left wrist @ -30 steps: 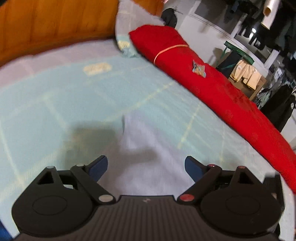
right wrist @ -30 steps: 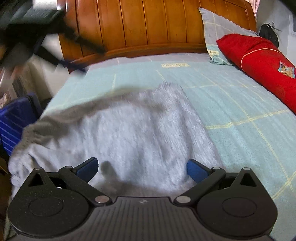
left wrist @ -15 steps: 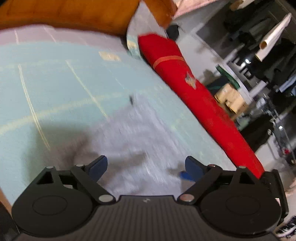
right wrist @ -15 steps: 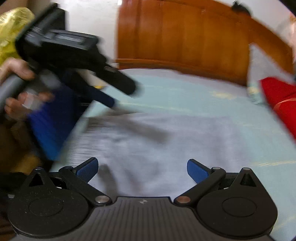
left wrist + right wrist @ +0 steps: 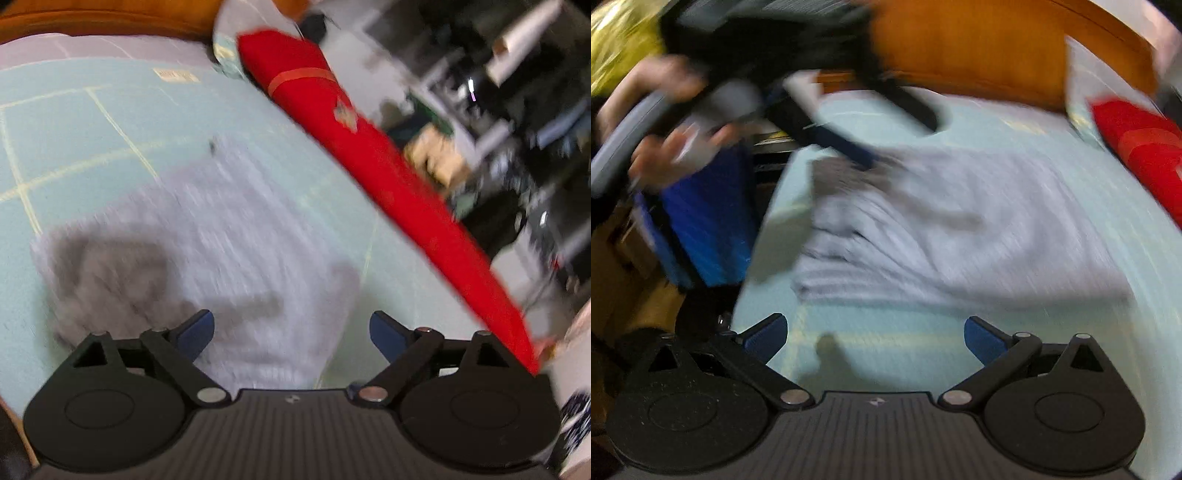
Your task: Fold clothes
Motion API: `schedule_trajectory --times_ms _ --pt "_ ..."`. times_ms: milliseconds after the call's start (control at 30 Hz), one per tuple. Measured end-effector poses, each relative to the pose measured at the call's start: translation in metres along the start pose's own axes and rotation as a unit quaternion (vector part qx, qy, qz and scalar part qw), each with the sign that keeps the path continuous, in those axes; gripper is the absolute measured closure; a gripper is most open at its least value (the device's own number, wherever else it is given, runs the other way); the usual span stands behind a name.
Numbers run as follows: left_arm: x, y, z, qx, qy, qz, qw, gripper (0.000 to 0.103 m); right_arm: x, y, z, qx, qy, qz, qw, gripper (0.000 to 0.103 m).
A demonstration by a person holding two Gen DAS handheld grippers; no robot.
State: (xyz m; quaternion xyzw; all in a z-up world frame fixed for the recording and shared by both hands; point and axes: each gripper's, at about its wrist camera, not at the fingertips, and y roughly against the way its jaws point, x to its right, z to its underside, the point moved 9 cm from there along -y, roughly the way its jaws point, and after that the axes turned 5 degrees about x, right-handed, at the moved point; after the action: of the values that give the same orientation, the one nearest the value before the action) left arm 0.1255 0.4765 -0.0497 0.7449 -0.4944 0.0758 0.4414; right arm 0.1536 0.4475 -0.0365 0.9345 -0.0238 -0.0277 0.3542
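The grey garment (image 5: 945, 229) lies flat on the bed (image 5: 997, 122), beside the red bolster (image 5: 1145, 155). Both claws have been swung back from it since a second ago: the left claw (image 5: 291, 328) and right claw (image 5: 875, 336) are spread wide, holding nothing. A fresh edge is probably being sought for the next fold.

The garment (image 5: 960, 229) lies spread on the bed (image 5: 1015, 122), nearer the bed's left edge than its right, with its near hem just short of the bed's front edge. The headboard (image 5: 967, 48) stands along the far edge. A long bolster (image 5: 373, 158) runs down the right edge, and a pillow (image 5: 236, 22) leans in the far right corner against the headboard. The left gripper (image 5: 871, 140) hangs over the garment's far left corner; the right gripper (image 5: 875, 338) is before the near hem
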Motion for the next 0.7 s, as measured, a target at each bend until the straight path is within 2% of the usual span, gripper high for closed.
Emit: schedule_trajectory --times_ms 100,233,300,400,533,700 --pt "-0.010 -0.004 0.020 -0.015 -0.001 -0.023 0.9996 0.012 0.021 0.018 0.024 -0.017 -0.068 0.023 0.997 0.000" --pt "0.009 0.014 0.008 0.009 -0.015 -0.028 0.9995 0.012 0.041 0.050 0.048 -0.042 -0.100 0.064 0.992 0.000" --pt "0.024 0.015 0.000 0.023 -0.035 -0.020 0.9989 0.012 0.049 0.065 0.051 -0.041 -0.107 0.084 0.990 0.000" --pt "0.037 -0.002 0.005 0.013 -0.065 -0.038 0.9971 0.011 0.056 0.084 0.054 -0.028 -0.119 0.103 0.987 0.000" --pt "0.027 -0.022 0.029 -0.018 -0.082 -0.092 0.9922 0.011 0.062 0.113 0.063 -0.012 -0.136 0.127 0.982 0.000" --pt "0.046 -0.013 0.027 0.013 -0.115 -0.108 0.9874 0.011 0.075 0.140 0.094 -0.010 -0.174 0.156 0.972 0.000"
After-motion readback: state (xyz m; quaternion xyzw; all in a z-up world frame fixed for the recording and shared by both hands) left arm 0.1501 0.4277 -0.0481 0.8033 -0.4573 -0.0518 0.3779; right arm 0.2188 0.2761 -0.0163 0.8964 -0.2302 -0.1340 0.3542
